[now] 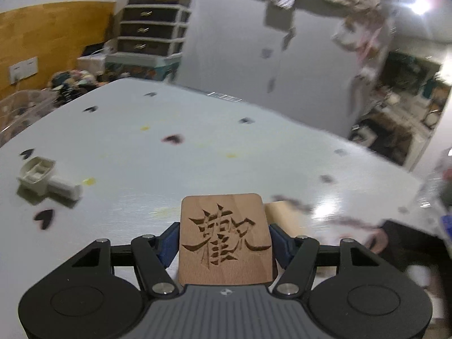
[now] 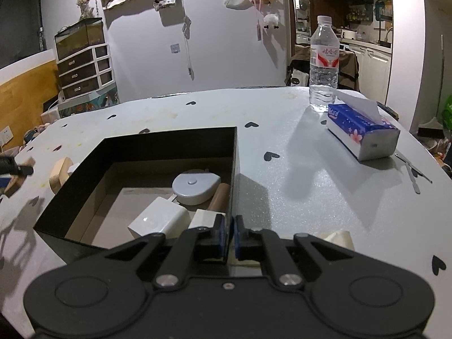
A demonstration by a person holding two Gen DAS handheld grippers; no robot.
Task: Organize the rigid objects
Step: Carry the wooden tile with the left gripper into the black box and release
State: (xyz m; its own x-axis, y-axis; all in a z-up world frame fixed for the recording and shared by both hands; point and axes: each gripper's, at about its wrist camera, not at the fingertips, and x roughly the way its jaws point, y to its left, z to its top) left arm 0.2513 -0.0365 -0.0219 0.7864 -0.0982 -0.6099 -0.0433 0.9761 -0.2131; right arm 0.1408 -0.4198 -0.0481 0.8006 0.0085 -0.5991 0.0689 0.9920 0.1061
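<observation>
My left gripper (image 1: 226, 238) is shut on a flat wooden block (image 1: 226, 254) carved with a character, its blue pads (image 1: 169, 244) pressing the block's two sides above the white table (image 1: 169, 169). My right gripper (image 2: 230, 237) is shut on the near end of the right wall of an open black box (image 2: 169, 138). Inside the box lie a grey round tape measure (image 2: 195, 186), a white cube charger (image 2: 158, 220), a wooden cylinder (image 2: 220, 197) and a white block (image 2: 204, 217). A white plastic piece (image 1: 42, 179) lies on the table at the left.
A pale wooden piece (image 2: 59, 175) sits just left of the box. A water bottle (image 2: 324, 62), a blue tissue pack (image 2: 364, 132) and metal tweezers (image 2: 412, 175) stand on the right half of the heart-printed table. A cream piece (image 2: 339, 240) lies beside my right gripper.
</observation>
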